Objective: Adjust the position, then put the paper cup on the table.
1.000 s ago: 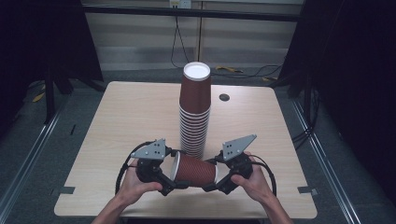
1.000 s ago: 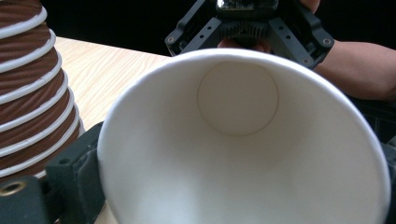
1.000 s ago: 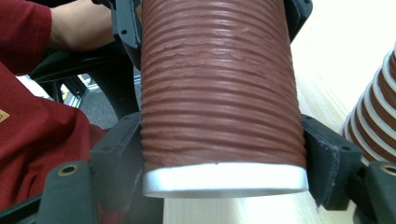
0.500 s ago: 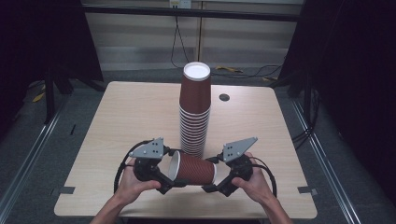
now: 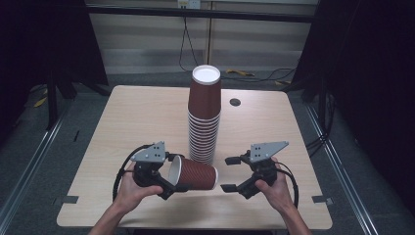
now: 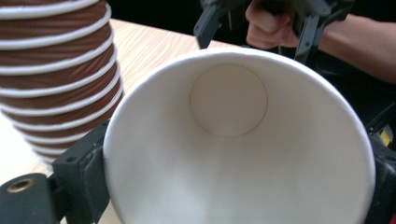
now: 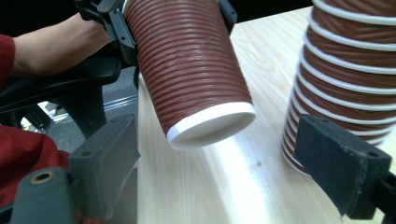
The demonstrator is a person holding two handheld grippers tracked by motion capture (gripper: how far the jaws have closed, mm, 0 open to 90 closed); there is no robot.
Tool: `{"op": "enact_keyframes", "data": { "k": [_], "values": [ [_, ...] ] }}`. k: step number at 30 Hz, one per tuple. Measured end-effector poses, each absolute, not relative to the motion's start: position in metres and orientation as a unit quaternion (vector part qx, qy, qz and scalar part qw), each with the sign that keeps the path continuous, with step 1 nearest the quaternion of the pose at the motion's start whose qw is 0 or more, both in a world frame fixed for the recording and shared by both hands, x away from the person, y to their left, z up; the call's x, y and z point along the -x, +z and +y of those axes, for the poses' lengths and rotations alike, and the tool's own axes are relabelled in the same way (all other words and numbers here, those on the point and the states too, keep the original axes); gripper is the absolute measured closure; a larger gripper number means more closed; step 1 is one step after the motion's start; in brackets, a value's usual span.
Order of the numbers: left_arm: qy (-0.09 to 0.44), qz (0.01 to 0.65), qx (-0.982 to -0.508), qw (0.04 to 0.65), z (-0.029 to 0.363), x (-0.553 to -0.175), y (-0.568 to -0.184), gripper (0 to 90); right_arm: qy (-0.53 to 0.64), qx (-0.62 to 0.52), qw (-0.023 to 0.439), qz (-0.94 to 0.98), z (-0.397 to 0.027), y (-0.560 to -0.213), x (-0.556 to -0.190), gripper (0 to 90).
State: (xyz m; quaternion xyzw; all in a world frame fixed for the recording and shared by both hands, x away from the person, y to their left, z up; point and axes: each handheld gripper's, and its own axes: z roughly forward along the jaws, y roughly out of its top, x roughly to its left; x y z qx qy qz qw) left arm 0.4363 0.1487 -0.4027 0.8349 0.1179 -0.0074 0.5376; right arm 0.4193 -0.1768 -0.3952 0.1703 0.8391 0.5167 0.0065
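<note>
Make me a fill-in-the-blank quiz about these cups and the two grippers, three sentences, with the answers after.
1. The single cup is held by the ______ gripper.
2. The right gripper has its jaws ______, apart from that cup.
3. The tall stack of cups stands upside down, and the held cup lies on its ______.

Answers: left; open; side

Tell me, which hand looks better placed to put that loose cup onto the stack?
Probably the left. The left gripper is shut on the cup, held sideways just beside the stack. The right gripper is open and empty, off the cup's base, so it would have to take hold first.
</note>
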Motion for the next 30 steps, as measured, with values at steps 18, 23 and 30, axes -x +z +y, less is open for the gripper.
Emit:
{"op": "enact_keyframes", "data": {
  "k": [18, 23, 30],
  "values": [
    [-0.001, 0.165, -0.851, 0.499, 0.176, -0.442, -0.410, 7.7, 0.513, -0.257, 0.073, 0.815, -0.212, -0.399, -0.413, 13.3],
    [-0.010, 0.193, -0.850, 0.490, 0.188, -0.448, -0.414, 7.3, 0.516, -0.275, 0.089, 0.807, -0.221, -0.401, -0.410, 13.3],
    [0.002, 0.215, -0.857, 0.469, 0.204, -0.452, -0.410, 7.3, 0.523, -0.297, 0.099, 0.793, -0.229, -0.405, -0.409, 13.3]
  ]
}}
